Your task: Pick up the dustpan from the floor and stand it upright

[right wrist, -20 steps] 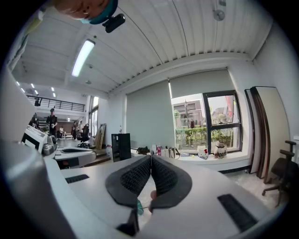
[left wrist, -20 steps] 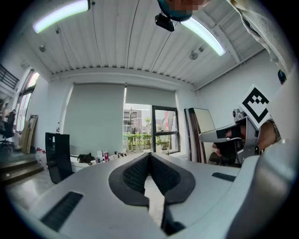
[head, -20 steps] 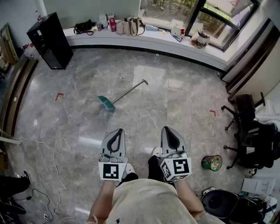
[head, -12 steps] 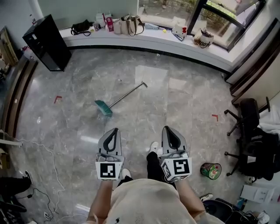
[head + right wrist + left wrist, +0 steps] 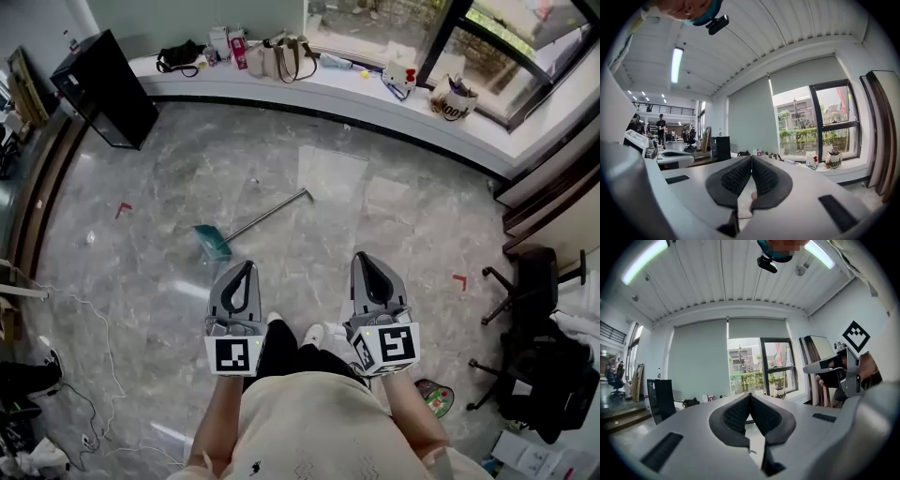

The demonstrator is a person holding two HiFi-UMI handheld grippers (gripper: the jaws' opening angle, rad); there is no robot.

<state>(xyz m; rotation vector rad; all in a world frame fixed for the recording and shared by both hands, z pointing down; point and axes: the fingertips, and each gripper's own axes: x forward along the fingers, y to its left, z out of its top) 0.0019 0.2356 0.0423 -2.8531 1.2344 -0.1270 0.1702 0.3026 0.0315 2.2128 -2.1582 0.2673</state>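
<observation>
The left gripper (image 5: 247,268) and the right gripper (image 5: 365,260) are pointing forward side by side above the person's shoes (image 5: 314,333). In the left gripper view, the left gripper (image 5: 750,395) is keeping its jaws clenched, pad against pad, with nothing between them. In the right gripper view, the right gripper (image 5: 751,158) is showing the same closed, empty state. The marker cubes are carrying square patterns only, with no readable text. The bottom edge is cutting off the person's torso.

Ahead of the left gripper, well apart from both, the dustpan (image 5: 214,242) is lying flat on the floor (image 5: 394,234), its handle running up and to the right. Red tape marks (image 5: 124,208) are sitting on the floor to either side.

Farther on, a mug (image 5: 455,103) is standing on the sill (image 5: 356,94); its lettering is starting with "hoo" and the rest is illegible. Bags (image 5: 277,58) are resting on the sill, their labels too small to read. A black cabinet (image 5: 103,89) is standing at far left.
</observation>
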